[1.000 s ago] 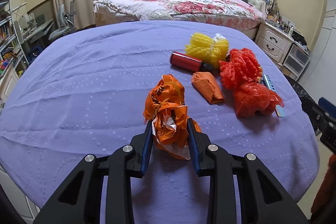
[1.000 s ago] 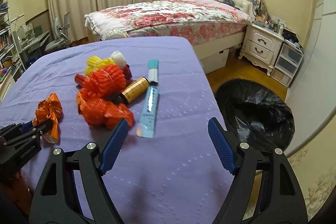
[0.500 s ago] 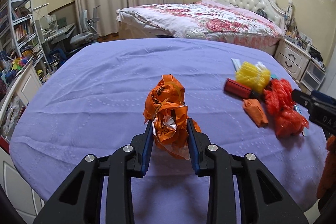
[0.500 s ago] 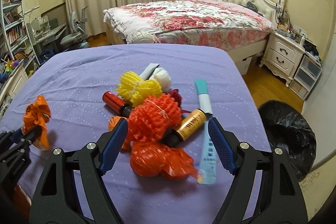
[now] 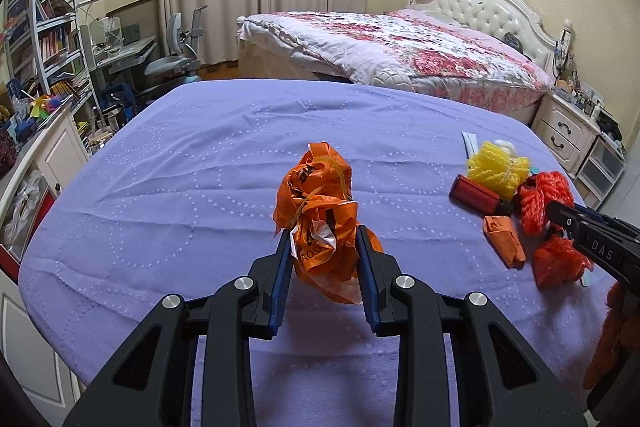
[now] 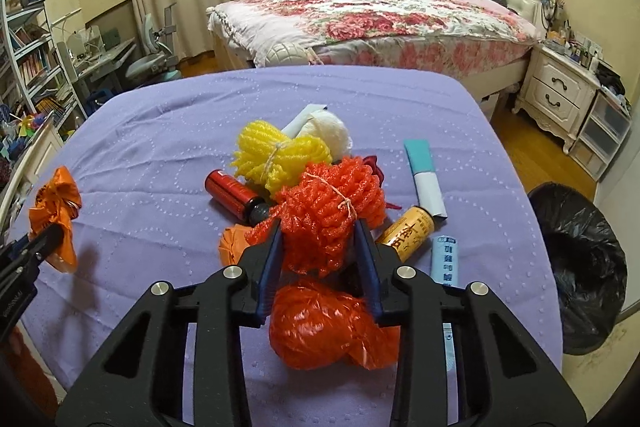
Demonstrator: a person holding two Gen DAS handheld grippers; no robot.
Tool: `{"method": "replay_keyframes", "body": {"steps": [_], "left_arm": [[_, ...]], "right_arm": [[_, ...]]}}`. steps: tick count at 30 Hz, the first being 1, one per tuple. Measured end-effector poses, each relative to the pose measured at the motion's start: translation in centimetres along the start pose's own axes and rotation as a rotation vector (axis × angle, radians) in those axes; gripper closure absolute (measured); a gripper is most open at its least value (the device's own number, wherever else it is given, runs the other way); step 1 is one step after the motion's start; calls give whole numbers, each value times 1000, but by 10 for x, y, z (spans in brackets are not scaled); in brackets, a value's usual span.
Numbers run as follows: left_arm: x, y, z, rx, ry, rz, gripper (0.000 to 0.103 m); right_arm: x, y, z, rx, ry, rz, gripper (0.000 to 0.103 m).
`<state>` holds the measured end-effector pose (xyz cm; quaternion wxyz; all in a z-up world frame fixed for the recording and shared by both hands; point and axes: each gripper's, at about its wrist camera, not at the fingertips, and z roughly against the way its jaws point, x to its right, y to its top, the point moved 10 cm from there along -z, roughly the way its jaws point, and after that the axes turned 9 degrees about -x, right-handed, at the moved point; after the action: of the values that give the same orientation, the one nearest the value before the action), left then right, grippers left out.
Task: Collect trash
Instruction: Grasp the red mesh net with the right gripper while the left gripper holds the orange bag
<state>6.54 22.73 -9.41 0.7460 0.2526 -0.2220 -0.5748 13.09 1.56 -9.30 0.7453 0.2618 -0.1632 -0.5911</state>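
My left gripper (image 5: 322, 251) is shut on a crumpled orange plastic bag (image 5: 320, 215) and holds it above the purple tablecloth (image 5: 192, 163). The bag also shows at the left of the right wrist view (image 6: 56, 211). My right gripper (image 6: 318, 247) is shut on a red foam net (image 6: 332, 207) in the trash pile. Around it lie a yellow foam net (image 6: 276, 155), a red bottle (image 6: 232, 193), a red plastic bag (image 6: 324, 327), an amber bottle (image 6: 408, 231), a white ball (image 6: 328, 127) and tubes (image 6: 426, 175).
A black-lined trash bin (image 6: 580, 267) stands on the floor right of the table. A bed (image 6: 372, 15) and nightstand (image 6: 556, 91) are behind. A desk, chair and bookshelves (image 5: 48, 39) are at the left.
My right gripper swung left over the pile and shut on the red foam net; it was wide open before. My left gripper kept its hold on the orange bag while its view turned left.
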Motion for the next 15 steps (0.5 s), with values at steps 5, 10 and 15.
{"method": "replay_keyframes", "body": {"steps": [5,10,15], "left_arm": [[18,0,7,10,-32,-14,72],[45,-1,14,23,-70,-55,72],[84,-3,21,34,-117,-111,72]], "right_arm": [[8,0,20,46,-12,5,70],[29,-8,40,81,-33,-18,70],[70,-20,61,119,-104,-58,70]]}}
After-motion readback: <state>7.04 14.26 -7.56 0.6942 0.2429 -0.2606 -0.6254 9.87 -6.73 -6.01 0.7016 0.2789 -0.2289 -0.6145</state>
